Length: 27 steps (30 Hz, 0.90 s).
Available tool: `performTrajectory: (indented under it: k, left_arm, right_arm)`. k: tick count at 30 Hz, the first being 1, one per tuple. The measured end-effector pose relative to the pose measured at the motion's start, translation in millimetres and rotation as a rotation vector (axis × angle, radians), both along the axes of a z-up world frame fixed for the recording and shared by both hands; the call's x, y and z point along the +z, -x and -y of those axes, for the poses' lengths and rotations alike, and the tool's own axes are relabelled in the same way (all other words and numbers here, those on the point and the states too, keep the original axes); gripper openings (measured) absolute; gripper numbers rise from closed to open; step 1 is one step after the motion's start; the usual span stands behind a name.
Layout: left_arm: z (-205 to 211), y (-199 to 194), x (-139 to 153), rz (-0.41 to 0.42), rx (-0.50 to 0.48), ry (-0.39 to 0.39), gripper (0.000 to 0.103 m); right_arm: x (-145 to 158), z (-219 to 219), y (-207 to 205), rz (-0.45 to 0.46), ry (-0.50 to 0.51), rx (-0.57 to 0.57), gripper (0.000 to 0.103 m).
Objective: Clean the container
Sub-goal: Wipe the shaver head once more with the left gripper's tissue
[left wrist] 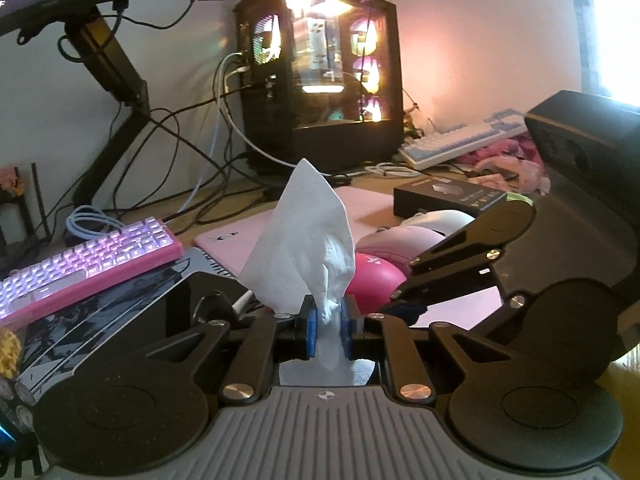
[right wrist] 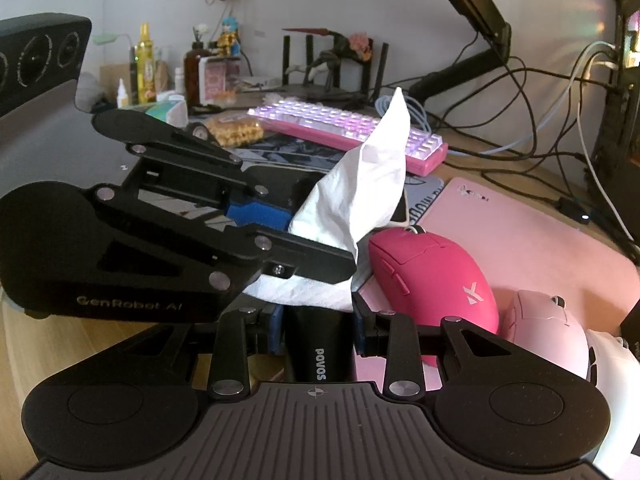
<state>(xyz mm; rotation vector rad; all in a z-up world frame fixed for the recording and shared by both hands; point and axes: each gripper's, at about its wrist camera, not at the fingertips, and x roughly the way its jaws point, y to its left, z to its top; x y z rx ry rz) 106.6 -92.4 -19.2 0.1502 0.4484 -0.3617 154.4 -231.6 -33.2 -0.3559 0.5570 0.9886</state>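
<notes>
A white tissue [left wrist: 300, 236] stands up in a peak, with my left gripper [left wrist: 330, 320] shut on its lower end between the blue pads [left wrist: 310, 320]. In the right wrist view, my right gripper [right wrist: 318, 332] is shut on a black container [right wrist: 316, 344] marked POVOS, held upright. There the left gripper [right wrist: 308, 232] comes in from the left, and the tissue's [right wrist: 360, 196] lower fold lies over the container's mouth. The right gripper [left wrist: 404, 284] shows at the right of the left wrist view. The container is hidden there.
A magenta mouse [right wrist: 432, 272], a pale pink mouse [right wrist: 548, 328] and a white mouse [left wrist: 436, 218] lie on a pink mat [right wrist: 520, 224]. A pink keyboard [right wrist: 344, 128] lies behind. A lit PC case [left wrist: 320, 80], a monitor arm [left wrist: 108, 64] and cables crowd the back.
</notes>
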Motion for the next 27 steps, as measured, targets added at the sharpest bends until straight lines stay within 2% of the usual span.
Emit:
performTrajectory:
  k: [6, 14, 19, 27]
  left_arm:
    - [0.2, 1.0, -0.5, -0.001, -0.002, 0.002, 0.016]
    - [-3.2, 0.6, 0.6, 0.001, 0.048, 0.007, 0.016]
    - [-9.7, -1.6, 1.6, -0.003, 0.075, 0.036, 0.016]
    - [-4.1, -1.6, 1.6, 0.000, 0.041, 0.012, 0.016]
  right_arm:
    - [0.5, 0.4, -2.2, -0.001, 0.000, 0.001, 0.036]
    - [0.3, 0.1, -2.8, 0.001, 0.001, 0.001, 0.036]
    - [0.6, -0.2, -3.6, 0.001, 0.002, 0.002, 0.036]
    - [0.1, -1.0, -2.6, 0.001, 0.001, 0.002, 0.036]
